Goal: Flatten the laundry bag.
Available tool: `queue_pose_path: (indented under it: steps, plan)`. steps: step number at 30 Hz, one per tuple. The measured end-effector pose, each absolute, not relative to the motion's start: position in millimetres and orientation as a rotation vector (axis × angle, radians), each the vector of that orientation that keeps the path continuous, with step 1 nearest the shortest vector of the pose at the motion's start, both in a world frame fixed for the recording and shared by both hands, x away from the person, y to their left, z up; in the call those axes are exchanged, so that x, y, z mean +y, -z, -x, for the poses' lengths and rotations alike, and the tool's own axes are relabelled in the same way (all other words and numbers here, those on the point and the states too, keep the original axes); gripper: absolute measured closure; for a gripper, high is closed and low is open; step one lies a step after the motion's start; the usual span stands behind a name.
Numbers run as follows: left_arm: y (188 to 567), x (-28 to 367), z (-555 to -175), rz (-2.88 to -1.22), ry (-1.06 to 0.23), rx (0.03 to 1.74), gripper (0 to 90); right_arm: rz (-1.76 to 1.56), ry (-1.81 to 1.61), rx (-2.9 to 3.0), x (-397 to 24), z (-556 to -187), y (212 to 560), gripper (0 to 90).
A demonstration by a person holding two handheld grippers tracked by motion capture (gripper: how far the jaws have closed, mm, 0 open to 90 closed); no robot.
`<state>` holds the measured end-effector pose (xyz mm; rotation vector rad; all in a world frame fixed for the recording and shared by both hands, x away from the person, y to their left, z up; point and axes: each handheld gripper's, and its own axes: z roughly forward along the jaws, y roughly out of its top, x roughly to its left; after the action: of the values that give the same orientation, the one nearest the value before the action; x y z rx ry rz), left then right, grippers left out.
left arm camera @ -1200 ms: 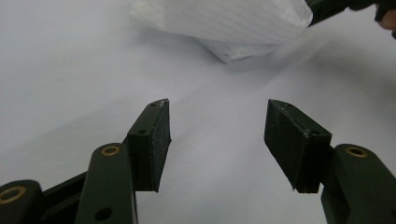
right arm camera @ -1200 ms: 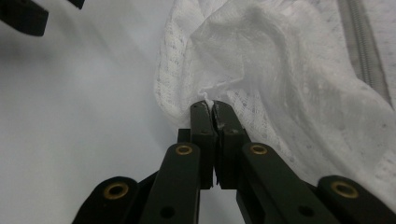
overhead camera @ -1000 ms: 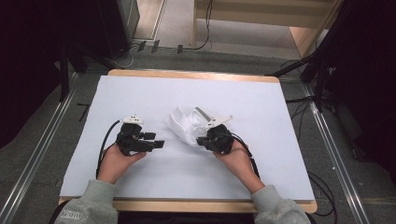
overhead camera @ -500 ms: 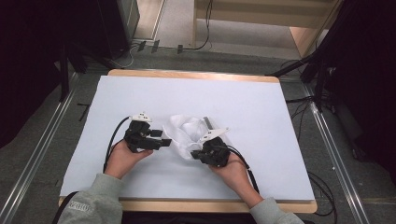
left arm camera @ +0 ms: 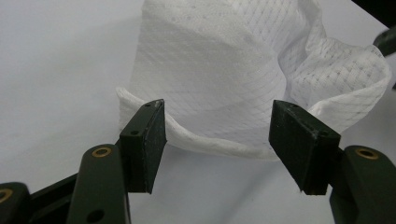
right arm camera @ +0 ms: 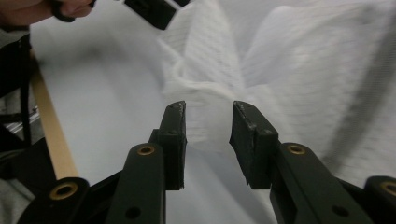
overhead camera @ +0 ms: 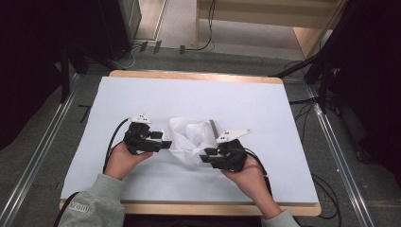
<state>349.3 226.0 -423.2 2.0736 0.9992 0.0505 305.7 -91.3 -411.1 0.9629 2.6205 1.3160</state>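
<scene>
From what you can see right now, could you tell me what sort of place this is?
Probably a lab or recording workspace, not a home. A wooden table covered by a white sheet stands between metal rails, with cables trailing over the grey floor. On the sheet lies only a white mesh cloth.

You see a worktop (overhead camera: 142, 94) under a white sheet (overhead camera: 265, 109), its wooden edge showing, and cables (overhead camera: 208, 42) on the floor beyond.
</scene>
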Motion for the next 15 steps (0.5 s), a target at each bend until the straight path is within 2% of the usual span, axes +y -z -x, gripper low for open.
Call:
queue_pose_path:
  steps: [15]
  plan:
    - [423.3,253.1,-349.6,-2.006,-0.105,1.078,36.8,-1.092,-1.251,2.466,-137.8,-349.0,410.5,49.7]
